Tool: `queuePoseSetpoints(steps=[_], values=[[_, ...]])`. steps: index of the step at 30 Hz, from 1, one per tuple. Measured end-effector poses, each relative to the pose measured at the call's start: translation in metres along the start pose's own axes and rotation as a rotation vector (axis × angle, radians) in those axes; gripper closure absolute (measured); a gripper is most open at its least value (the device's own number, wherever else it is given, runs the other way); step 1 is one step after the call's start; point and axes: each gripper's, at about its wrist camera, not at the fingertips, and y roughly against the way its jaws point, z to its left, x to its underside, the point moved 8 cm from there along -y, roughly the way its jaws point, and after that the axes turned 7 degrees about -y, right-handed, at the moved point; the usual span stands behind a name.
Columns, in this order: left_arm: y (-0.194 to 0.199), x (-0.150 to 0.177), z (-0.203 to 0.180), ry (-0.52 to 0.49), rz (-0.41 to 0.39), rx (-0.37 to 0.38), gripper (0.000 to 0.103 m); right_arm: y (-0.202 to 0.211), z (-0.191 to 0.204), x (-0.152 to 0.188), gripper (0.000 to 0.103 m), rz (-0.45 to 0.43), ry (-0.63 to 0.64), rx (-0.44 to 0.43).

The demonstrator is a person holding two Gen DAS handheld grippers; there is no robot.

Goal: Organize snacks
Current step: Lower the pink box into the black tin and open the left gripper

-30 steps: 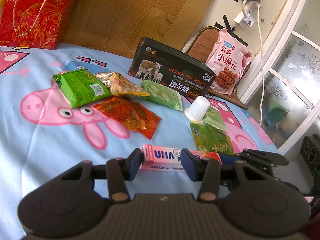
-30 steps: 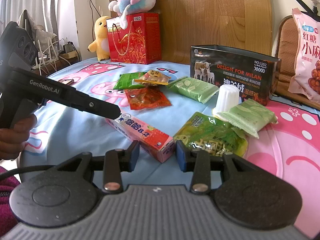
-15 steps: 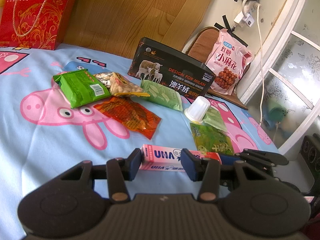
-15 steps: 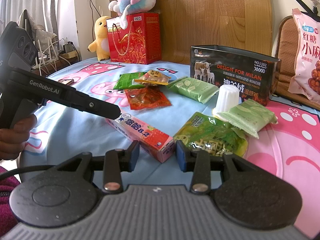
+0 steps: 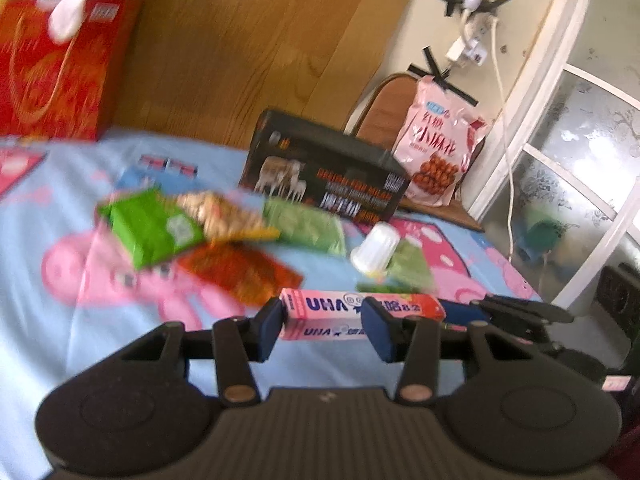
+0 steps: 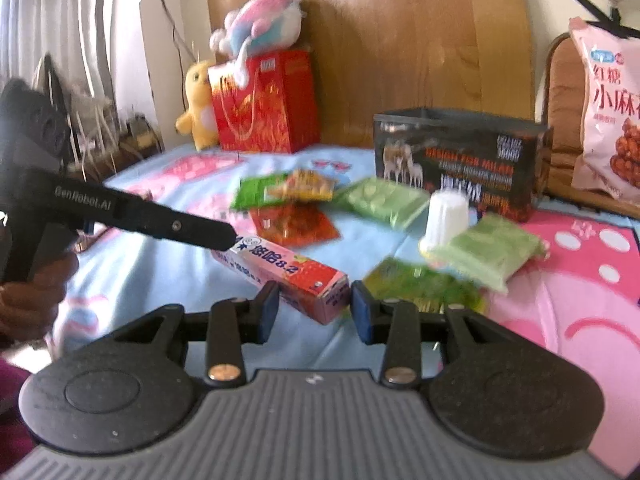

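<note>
A pink UHA candy box (image 5: 320, 314) is held between my two grippers above the blue bed sheet. My left gripper (image 5: 322, 330) is shut on its left end; my right gripper (image 6: 312, 310) is shut on its other end, where the box (image 6: 304, 280) shows in the right wrist view. Behind lie a green packet (image 5: 152, 232), a yellow nut packet (image 5: 224, 212), a red-orange packet (image 5: 240, 276), a light green packet (image 5: 308, 224), a white jelly cup (image 5: 376, 248) and a dark open box (image 5: 324, 176).
A red gift bag (image 6: 264, 108) with a plush toy (image 6: 260, 32) on it stands at the headboard. A pink snack bag (image 5: 436, 156) leans on a chair beside the bed. Two more green packets (image 6: 488, 252) lie near my right gripper.
Both grippers have lifted with the candy box held between them. Both views are now blurred from the motion, and the snacks behind sit lower relative to the box.
</note>
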Motion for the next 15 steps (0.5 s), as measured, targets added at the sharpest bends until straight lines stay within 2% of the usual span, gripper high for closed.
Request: queuePoseSetpoints(steps=[3,7,11,15], values=[[-0.008,-0.03,-0.007,-0.071,-0.026,-0.015,0.06,0.003,-0.005,-0.023,0.061,-0.058,0.014,0.007],[-0.032,-0.08,-0.014,-0.139,-0.082,-0.034,0.06,-0.001,-0.022,-0.059,0.061,-0.135,0.047,0.063],[-0.07,-0.122,-0.013,-0.142,-0.102,-0.042,0.06,-0.016,-0.047,-0.09,0.06,-0.188,0.073,0.136],[-0.117,-0.154,-0.003,-0.12,-0.099,-0.062,0.059,-0.038,-0.082,-0.114,0.06,-0.198,0.037,0.197]])
